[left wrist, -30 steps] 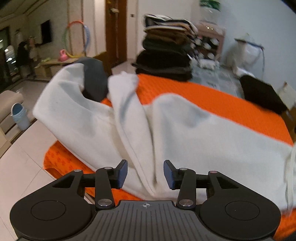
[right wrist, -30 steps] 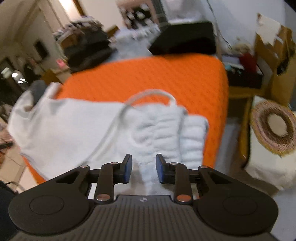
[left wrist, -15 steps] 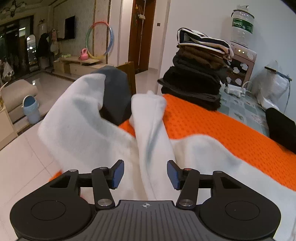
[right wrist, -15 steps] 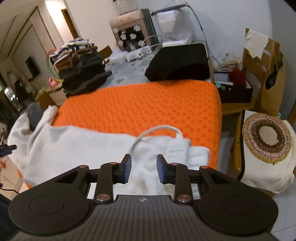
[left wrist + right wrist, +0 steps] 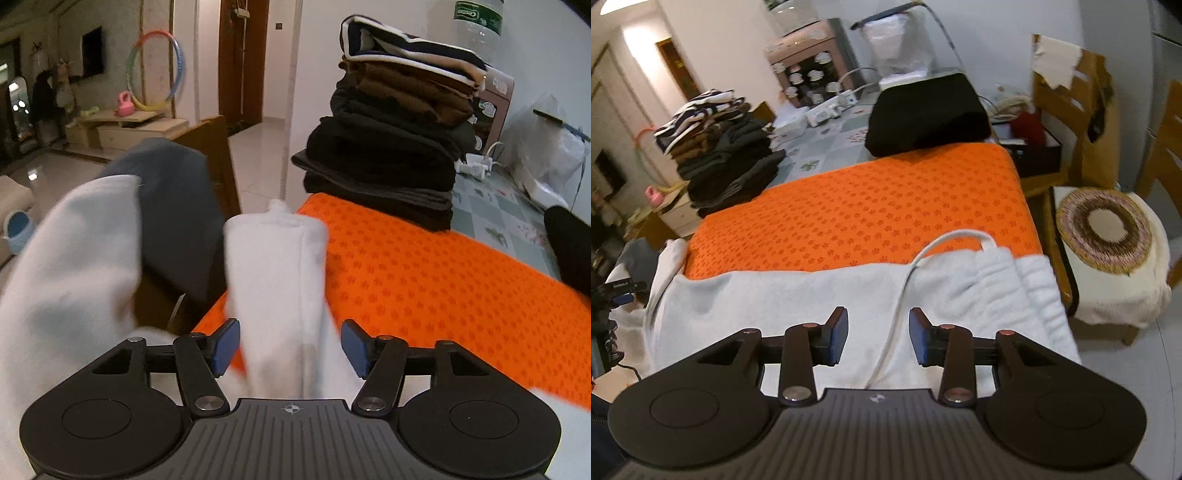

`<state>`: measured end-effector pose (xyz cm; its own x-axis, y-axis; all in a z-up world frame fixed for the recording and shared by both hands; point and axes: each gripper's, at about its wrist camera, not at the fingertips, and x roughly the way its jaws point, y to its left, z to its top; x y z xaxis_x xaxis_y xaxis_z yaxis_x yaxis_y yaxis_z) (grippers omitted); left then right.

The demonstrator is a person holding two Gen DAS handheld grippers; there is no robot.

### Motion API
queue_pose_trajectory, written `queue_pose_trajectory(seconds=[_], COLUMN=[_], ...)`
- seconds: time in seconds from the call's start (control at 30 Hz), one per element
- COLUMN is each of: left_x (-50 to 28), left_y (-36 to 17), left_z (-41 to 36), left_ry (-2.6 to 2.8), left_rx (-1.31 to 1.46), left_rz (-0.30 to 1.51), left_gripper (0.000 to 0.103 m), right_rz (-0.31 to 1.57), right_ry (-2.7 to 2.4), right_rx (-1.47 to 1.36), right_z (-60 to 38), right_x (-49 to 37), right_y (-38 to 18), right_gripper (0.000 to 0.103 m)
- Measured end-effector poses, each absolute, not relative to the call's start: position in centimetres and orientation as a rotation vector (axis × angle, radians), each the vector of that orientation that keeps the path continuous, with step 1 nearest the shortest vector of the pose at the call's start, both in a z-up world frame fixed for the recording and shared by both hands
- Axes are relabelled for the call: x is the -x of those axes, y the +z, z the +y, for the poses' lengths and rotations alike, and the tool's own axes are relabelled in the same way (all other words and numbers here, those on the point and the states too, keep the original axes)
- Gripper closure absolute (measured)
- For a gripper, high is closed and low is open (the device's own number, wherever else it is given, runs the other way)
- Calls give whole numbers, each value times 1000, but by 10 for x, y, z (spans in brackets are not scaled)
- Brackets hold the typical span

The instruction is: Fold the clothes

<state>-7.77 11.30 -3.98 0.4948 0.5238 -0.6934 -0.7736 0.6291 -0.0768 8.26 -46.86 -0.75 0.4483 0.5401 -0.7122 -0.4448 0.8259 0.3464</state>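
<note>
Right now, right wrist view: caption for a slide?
Open right claw above white pants with drawstring on orange mat.

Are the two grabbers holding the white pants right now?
No, nothing is held. The left gripper has been opening, a white pant leg loose between its pads. The right gripper has been opening too, over the drawstring.

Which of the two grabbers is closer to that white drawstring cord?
Right. The right gripper has the drawstring cord running between its open fingers; the left gripper, also open, straddles a leg end of the white trousers instead.
</note>
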Motion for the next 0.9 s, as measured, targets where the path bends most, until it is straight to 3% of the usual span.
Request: queue_pose_trajectory(seconds=[0.57, 0.6, 0.63, 0.7, 0.73, 0.9], left_x=[-15, -15, -14, -9, -6, 17], left_y=[-84, -84, -84, -80, -77, -54], left_z=[204, 207, 209, 210, 210, 211], left_ry=[848, 855, 855, 833, 823, 820], left_rx=[449, 451, 459, 464, 458, 462], left_rz=[731, 727, 714, 680, 660, 566], left_gripper=[39, 48, 71, 97, 101, 101], right_rz=[966, 966, 966, 970, 972, 971], right_ry=[357, 354, 351, 352, 357, 404], right_rx=[-168, -164, -160, -162, -164, -143], right_z=[-435, -433, -432, -428, -427, -416], right_x=[-30, -29, -28, -27, -27, -34], right_y=[-16, -15, -14, -14, -14, -12], right_gripper=[58, 58, 58, 58, 58, 58])
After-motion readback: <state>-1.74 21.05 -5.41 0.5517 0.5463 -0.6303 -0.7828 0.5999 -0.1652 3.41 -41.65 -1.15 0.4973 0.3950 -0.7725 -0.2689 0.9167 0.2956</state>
